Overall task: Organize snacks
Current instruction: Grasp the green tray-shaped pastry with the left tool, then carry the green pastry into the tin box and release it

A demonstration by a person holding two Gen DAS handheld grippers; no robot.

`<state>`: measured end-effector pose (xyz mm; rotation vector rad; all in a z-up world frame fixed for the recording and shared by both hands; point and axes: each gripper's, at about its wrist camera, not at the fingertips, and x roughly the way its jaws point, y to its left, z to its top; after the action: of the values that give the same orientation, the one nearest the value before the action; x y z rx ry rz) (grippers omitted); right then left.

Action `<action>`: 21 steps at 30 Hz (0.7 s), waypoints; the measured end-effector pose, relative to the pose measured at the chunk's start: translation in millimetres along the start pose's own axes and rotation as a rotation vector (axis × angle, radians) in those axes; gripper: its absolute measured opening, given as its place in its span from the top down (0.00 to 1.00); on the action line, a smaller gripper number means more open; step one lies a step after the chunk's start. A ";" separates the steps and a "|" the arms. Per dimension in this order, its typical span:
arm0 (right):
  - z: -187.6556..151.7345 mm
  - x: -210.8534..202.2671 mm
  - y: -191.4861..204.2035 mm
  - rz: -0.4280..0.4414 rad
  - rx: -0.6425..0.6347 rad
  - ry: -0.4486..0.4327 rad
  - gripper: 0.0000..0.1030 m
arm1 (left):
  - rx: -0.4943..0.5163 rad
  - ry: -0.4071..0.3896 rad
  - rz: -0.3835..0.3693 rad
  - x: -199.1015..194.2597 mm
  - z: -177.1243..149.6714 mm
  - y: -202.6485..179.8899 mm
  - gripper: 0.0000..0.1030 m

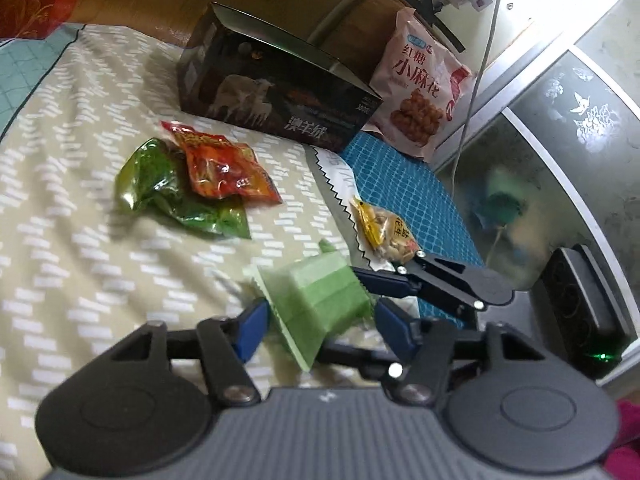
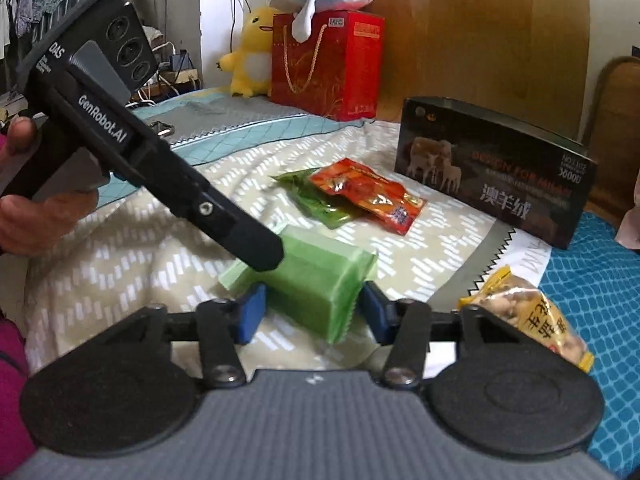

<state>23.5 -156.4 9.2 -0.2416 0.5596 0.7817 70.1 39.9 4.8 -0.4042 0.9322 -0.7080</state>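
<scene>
Left wrist view: left claw around green wafer pack on bed, pads just apart, not pinching. Right claw same pack, loose too. Squeeze gently, lift together toward dark box.

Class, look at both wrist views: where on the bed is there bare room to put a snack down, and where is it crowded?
Free: the patterned blanket left of the green packet, and the stretch between the red packet and the dark box. Crowded: near the front, where both grippers flank the pale green pack, with the peanut packet just beside it.
</scene>
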 end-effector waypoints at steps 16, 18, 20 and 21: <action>75.5 13.8 -62.4 -0.200 0.025 -0.253 0.58 | 0.177 -0.207 -0.037 -32.5 86.6 -40.5 0.46; 86.6 20.7 -79.2 -0.246 0.029 -0.271 0.58 | 0.210 -0.240 -0.026 -25.4 109.8 -46.6 0.46; 96.0 29.2 -95.2 -0.292 0.037 -0.277 0.58 | 0.233 -0.269 -0.007 -15.3 130.0 -52.9 0.46; 100.1 34.1 -103.7 -0.316 0.048 -0.279 0.58 | 0.244 -0.283 0.006 -7.7 140.6 -56.9 0.45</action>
<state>156.5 -167.1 73.3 -0.1671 0.2669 0.4836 163.5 7.7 120.2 -0.2763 0.5725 -0.7278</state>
